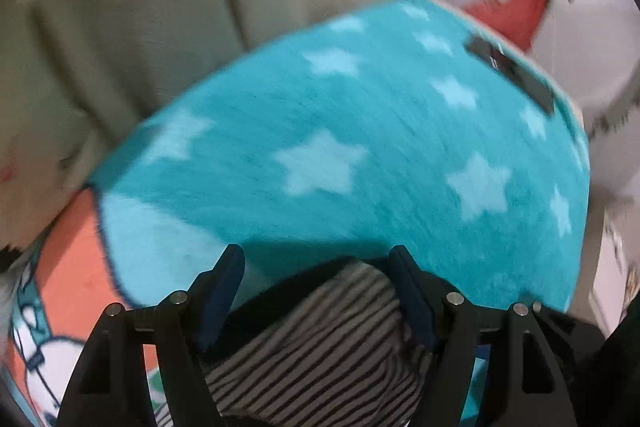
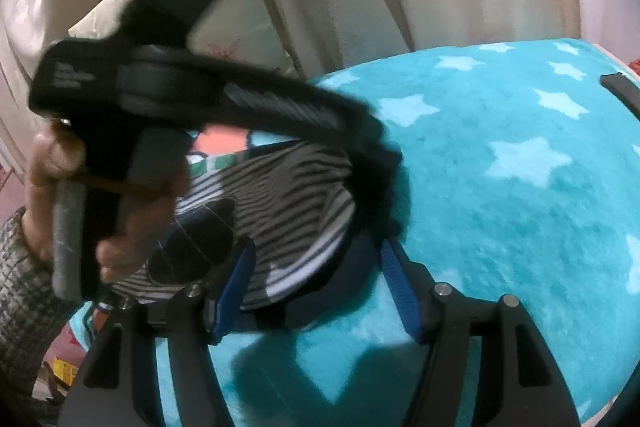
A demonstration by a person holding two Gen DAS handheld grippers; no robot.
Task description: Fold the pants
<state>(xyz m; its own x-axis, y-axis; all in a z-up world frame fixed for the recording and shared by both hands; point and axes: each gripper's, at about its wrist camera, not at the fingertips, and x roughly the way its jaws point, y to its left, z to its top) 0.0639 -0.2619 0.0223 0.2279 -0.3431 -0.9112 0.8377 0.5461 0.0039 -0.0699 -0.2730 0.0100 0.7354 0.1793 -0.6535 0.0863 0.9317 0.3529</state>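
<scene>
My left gripper (image 1: 316, 259) has jaws wide, striped pants (image 1: 320, 339) lying between the fingers, pads not pressing. My right gripper (image 2: 316, 259) is wide too, with the pants' (image 2: 276, 203) dark waistband edge between its blue pads, not pinched. The pants sit bunched on the teal star blanket (image 2: 500, 207). In the right view my left hand (image 2: 52, 163) grips the other gripper's handle, blurred. Beige curtain (image 1: 160, 7) behind. Dark flat object (image 1: 508, 71) at the blanket's far edge.

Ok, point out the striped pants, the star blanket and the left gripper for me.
striped pants (image 1: 320, 351): left wrist view, on the striped fabric between the fingers.
star blanket (image 2: 500, 211): right wrist view, on bare teal pile.
left gripper (image 2: 376, 171): right wrist view, at its blurred fingertips over the pants.
</scene>
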